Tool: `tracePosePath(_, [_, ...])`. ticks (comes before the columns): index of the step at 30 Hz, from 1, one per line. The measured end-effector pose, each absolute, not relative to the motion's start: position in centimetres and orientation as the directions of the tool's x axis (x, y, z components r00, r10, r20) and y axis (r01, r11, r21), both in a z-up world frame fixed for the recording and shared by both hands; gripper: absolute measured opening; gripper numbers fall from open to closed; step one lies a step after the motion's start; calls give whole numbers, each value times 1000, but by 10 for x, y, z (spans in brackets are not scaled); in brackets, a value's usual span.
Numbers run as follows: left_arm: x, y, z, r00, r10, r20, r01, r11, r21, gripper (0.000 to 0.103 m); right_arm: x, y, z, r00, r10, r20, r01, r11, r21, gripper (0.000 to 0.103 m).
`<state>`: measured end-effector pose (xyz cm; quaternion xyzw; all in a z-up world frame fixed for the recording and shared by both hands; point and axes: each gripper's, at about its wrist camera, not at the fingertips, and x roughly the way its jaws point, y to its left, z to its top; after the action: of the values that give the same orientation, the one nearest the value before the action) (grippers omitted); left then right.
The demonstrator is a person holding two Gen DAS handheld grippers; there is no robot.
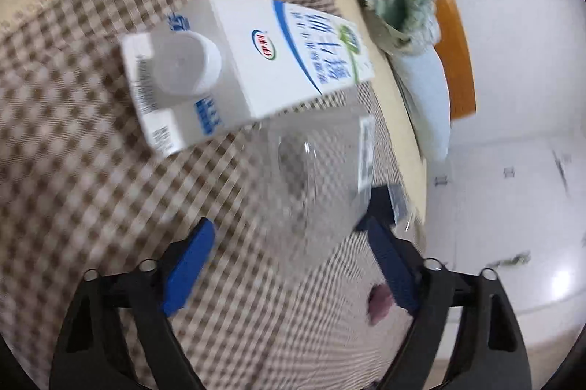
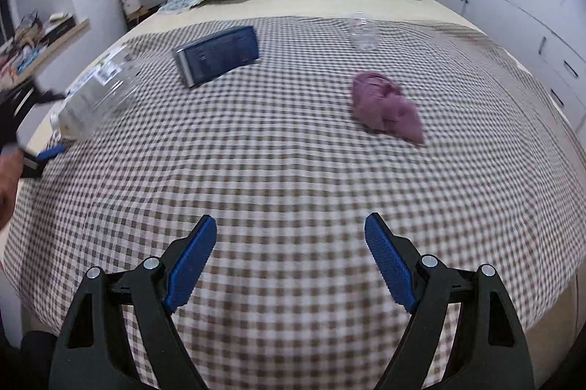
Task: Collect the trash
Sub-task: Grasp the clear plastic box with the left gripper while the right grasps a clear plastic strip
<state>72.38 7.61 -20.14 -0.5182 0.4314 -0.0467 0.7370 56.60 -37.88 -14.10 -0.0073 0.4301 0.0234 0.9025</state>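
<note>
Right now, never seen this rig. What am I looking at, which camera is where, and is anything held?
There is no robot. A person carries a handheld two-finger clamp in each hand, with a fisheye camera on each clamp looking forward along its blue-padded fingers. One picture comes from the left clamp and the other from the right.

Both look down on a bed with a checked cover.

The left gripper is over a clear plastic bottle, which lies partly between its open fingers. The pads do not seem to press on it. Just beyond is a white milk carton.

The right gripper is open and empty. Ahead of it lie a purple cloth, a small clear container and a dark blue box, which may be that same carton.
</note>
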Motion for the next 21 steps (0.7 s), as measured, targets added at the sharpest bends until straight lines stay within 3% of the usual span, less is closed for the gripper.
tracePosePath(2, [729,78,-205,643,-516,-567,-396,410,-822,65,569,-375,-143,623,43,-781,-58,998,8,79])
tracePosePath(3, [728,76,-206,659,-511,-552,-393,392,-832,37,570,-373,-144,621,42,-782,-63,998,4,80])
tracePosePath(5, [719,70,-204,681,-511,-525,-377,370,-849,26,575,-368,-146,617,36,-786,-69,998,-8,79])
tracePosePath(7, [693,59,-195,726,-472,-500,-341,384,-858,24,583,-362,-144,618,41,-785,-84,996,-15,80])
tracePosePath(11, [655,43,-167,759,-321,-567,-299,602,-741,24,603,-337,-130,637,73,-767,-159,986,-39,79])
tracePosePath(15, [630,64,-141,808,-190,-558,-266,726,-634,24,642,-286,-105,651,172,-739,-278,960,-21,79])
tracePosePath(21, [594,138,-103,928,-20,-372,-260,681,-684,22,718,-192,-109,502,424,-754,-368,893,258,80])
